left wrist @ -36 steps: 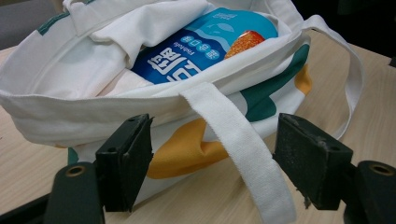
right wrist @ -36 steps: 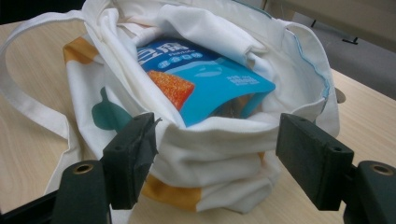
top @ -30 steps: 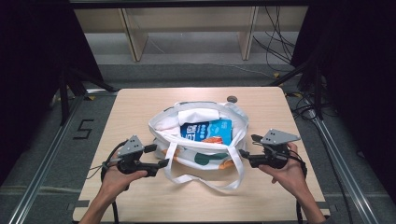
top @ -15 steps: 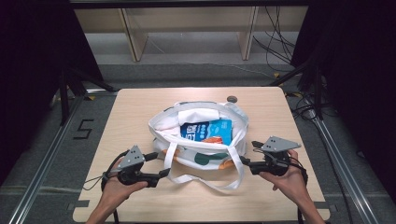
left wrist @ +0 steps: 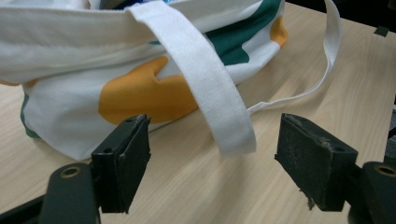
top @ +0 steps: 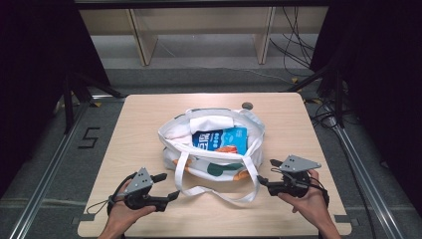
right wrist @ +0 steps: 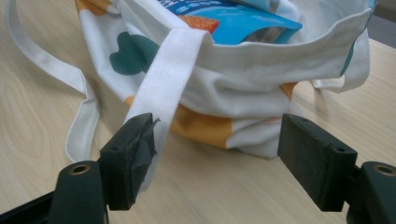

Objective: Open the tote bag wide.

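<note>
Tote bag (top: pixel 214 149), white with orange and teal shapes, stands open in the middle of the wooden surface (top: pixel 139 124), and a blue packet (top: pixel 221 141) lies inside it. Its white strap (top: pixel 219 191) falls on the surface toward the person. Left tongs (top: pixel 169 186) and right tongs (top: pixel 264 174) rest low at both ends of the strap, each with jaws wide apart and gripping nothing.

Bag (top: pixel 209 162): white cloth with orange and dark green blotches
Strap (left wrist: pixel 205 79): plain white
Packet (top: pixel 221 141) inside bag: bright blue, white lettering, orange patch
Table (top: pixel 144 119): pale wood grain
Grippers' pads (left wrist: pixel 126 158): black
</note>
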Tool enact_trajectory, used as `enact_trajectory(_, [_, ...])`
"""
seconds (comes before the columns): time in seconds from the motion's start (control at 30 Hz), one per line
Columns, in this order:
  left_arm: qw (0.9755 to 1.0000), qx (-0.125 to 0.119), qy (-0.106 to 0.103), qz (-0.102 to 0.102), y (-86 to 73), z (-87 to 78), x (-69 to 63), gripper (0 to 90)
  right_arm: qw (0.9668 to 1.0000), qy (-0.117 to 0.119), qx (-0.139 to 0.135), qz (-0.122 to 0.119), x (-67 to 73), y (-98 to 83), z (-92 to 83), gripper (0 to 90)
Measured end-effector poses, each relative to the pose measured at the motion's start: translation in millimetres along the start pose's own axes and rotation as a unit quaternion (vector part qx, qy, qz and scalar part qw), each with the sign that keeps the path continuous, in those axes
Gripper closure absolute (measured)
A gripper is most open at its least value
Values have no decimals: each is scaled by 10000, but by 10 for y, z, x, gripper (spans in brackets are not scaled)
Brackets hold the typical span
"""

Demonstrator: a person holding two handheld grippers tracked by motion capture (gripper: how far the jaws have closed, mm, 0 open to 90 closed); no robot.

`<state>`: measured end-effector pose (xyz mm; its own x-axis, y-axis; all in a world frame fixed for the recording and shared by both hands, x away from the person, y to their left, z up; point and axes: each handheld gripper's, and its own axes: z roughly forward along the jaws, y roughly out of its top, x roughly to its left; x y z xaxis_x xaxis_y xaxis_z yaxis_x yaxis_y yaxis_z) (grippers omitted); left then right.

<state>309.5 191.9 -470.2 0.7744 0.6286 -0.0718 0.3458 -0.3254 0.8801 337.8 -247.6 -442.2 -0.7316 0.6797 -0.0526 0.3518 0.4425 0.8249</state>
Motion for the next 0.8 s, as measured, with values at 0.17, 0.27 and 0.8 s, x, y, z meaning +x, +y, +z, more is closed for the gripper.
enact_trajectory(0.17, [9999, 89, 50, -67, -78, 7, -48, 251, 9999, -102, -42, 40, 14, -69, -32, 283])
enact_trajectory(0.27, [9999, 144, 5, -14, -109, 19, -74, 251, 9999, -124, -44, -6, 25, -123, -47, 284])
enact_trajectory(0.8, [9995, 274, 128, -9, -242, -3, -156, 241, 9997, -16, 220, -41, 195, -352, -66, 278])
